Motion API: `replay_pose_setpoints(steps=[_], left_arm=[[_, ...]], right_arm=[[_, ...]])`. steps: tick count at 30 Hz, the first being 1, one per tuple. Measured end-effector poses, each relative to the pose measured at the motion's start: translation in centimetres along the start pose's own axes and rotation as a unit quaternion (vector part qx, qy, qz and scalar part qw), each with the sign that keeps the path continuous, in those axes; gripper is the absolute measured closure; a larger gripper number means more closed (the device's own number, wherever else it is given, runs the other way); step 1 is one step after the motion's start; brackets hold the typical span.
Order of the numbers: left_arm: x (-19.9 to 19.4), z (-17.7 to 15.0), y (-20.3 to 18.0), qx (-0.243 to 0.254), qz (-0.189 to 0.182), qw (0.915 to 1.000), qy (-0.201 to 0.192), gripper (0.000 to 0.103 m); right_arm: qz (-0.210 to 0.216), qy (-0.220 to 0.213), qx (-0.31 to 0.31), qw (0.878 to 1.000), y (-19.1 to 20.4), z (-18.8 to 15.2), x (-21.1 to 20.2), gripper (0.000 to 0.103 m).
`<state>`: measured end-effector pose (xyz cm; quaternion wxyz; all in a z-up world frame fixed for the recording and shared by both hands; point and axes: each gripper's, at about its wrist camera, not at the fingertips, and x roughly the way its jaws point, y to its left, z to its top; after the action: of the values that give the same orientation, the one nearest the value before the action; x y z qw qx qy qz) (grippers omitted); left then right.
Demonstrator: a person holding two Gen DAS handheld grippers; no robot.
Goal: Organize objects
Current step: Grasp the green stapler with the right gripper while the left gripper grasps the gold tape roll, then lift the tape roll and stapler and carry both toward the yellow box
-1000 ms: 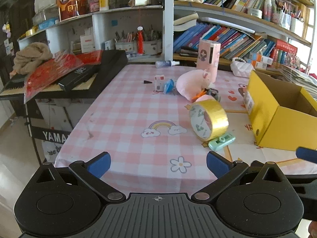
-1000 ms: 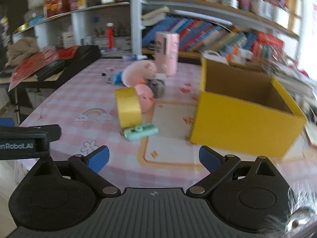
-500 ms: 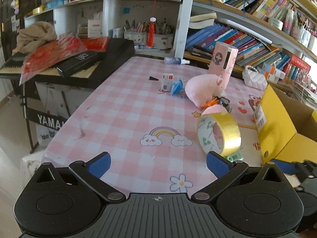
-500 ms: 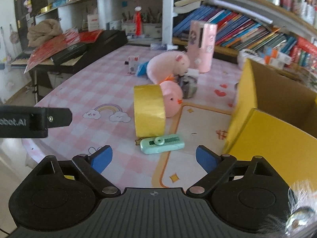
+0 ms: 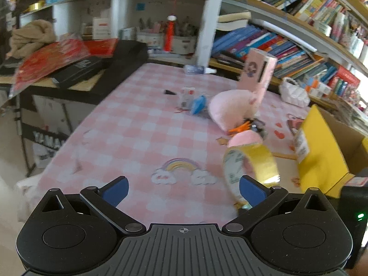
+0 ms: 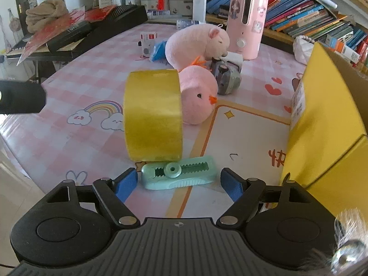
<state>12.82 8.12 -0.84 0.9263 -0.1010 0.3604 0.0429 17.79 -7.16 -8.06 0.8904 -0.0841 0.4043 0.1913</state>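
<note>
The mint cutter [image 6: 179, 176] is framed between the fingers of the right gripper [image 6: 179, 182], whose jaws are closing; the pads are just beside its two ends and no pressing is shown. It lies flat near the table's front edge, touching the foot of the gold tape roll [image 6: 153, 113], which stands on its rim. The left gripper [image 5: 182, 189] is held wide open with nothing between its fingers, above the front edge of the table [image 5: 138, 138], the tape just beyond its right finger.

A lengthwise pinch on a thin, smooth cutter is judged risky: the pads could ride over its sloped end and squirt it forward into the tape. The roll, balanced on its rim, could be tipped or rolled toward the chick toy [image 6: 197, 94] behind it if nudged. The yellow box [image 6: 326, 124] stands at the right edge, its open top near enough that a finger could be caught on its wall during a lift.

The table is covered with a pink checked cloth printed with a rainbow and clouds. A pink plush [image 6: 197, 42], a toy car [image 6: 226, 77] and a pink dispenser [image 6: 247, 21] are gathered toward the back edge. Bookshelves fill the wall behind, and a keyboard [image 6: 96, 31] piled with red packets stands off the left edge
</note>
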Motion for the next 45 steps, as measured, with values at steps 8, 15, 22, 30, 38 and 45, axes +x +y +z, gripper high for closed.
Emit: replay_pose_setpoints(steps=[8, 15, 22, 30, 38, 45], left_arm=[[3.2, 2.1, -3.0, 0.005, -0.098, 0.9949, 0.022, 0.004], [7.8, 2.0, -6.1, 0.015, -0.121, 0.9883, 0.092, 0.015], [9.7, 1.4, -7.0, 0.027, -0.124, 0.9848, 0.118, 0.064], [8.3, 1.6, -5.4, 0.004, -0.118, 0.9889, 0.091, 0.081], [6.4, 1.2, -2.5, -0.032, -0.094, 0.9920, 0.077, 0.099], [3.2, 0.9, -0.8, -0.033, -0.085, 0.9950, 0.042, 0.099]], right_arm=[[0.023, -0.014, -0.048, 0.998, -0.5, 0.0, -0.5, 0.036], [0.028, -0.015, -0.099, 0.995, -0.2, -0.7, -1.1, 0.036], [0.038, -0.016, -0.115, 0.993, -0.3, -0.9, -1.4, 0.036], [0.028, -0.019, -0.087, 0.996, -0.8, -1.0, -2.1, 0.036], [0.027, -0.030, -0.078, 0.996, -0.4, -1.1, -3.1, 0.036], [0.024, -0.043, -0.062, 0.997, 0.2, -1.2, -4.6, 0.036]])
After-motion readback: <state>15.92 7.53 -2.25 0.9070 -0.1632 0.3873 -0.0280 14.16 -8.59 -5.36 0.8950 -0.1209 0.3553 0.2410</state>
